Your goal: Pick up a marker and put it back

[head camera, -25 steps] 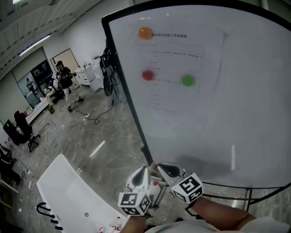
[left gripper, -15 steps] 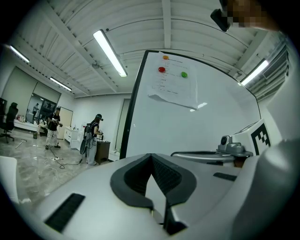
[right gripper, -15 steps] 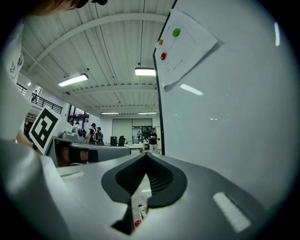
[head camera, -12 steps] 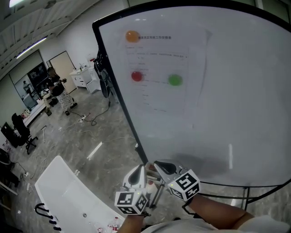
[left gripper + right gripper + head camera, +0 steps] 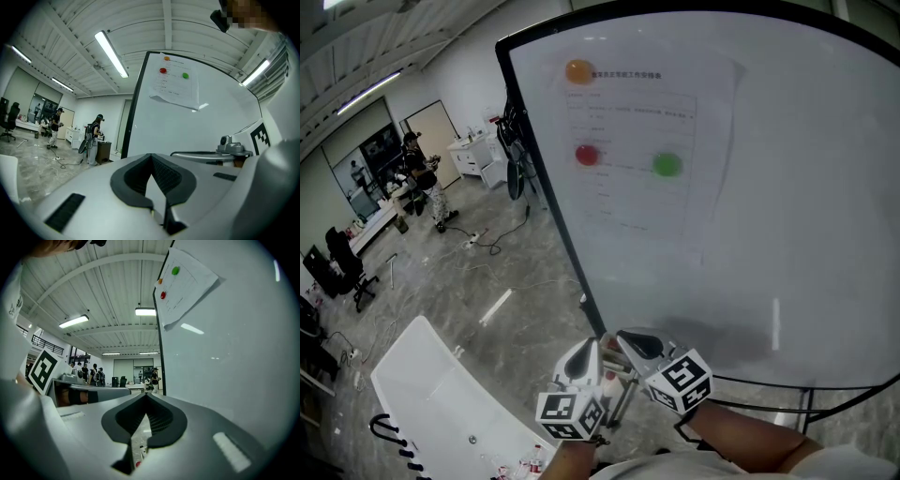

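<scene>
My left gripper (image 5: 592, 349) and right gripper (image 5: 623, 339) are held side by side, level, low in front of the whiteboard (image 5: 797, 206). Both are shut with nothing between the pads, as the left gripper view (image 5: 151, 155) and the right gripper view (image 5: 146, 394) show. No marker is in either one. Small white items with red tips (image 5: 530, 464) lie on the white table (image 5: 431, 384) at the lower left; they are too small to tell as markers. A similar small item (image 5: 139, 459) shows below the right jaws.
A printed sheet (image 5: 647, 159) hangs on the board under an orange magnet (image 5: 578, 71), a red magnet (image 5: 587, 155) and a green magnet (image 5: 667, 165). The board's black frame (image 5: 548, 206) runs down to the grippers. A person (image 5: 422, 178), cables and office chairs (image 5: 342, 267) are far left.
The head view has swung a little, so the board sits slightly further left in the picture. Both grippers keep their places and stay shut. The person in the background has shifted.
</scene>
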Demonstrator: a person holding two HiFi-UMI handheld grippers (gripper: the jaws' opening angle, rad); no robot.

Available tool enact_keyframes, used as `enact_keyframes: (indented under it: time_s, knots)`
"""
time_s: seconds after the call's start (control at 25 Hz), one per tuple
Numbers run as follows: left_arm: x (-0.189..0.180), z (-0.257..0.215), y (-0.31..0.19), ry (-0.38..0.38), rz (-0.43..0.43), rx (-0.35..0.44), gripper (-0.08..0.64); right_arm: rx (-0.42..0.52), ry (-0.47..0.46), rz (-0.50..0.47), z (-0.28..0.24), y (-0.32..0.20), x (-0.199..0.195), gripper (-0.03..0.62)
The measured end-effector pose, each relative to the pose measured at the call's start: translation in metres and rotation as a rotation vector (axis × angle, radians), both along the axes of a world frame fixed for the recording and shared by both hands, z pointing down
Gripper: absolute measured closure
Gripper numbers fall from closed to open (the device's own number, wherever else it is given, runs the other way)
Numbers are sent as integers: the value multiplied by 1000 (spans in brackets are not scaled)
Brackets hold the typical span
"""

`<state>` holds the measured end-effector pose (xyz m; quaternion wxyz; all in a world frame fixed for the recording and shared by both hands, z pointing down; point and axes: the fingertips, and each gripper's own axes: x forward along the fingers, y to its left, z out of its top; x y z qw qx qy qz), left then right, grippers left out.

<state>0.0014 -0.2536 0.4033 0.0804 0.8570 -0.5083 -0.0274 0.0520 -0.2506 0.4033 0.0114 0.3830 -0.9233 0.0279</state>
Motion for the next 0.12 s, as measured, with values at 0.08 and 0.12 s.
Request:
enact_keyframes:
  time_s: [0.08,0.12]
  knots:
    - [0,0,0,1,0,0,557,0,1,-2,0,0,-1,591]
    - [0,0,0,1,0,0,557,0,1,-3,0,0,-1,591]
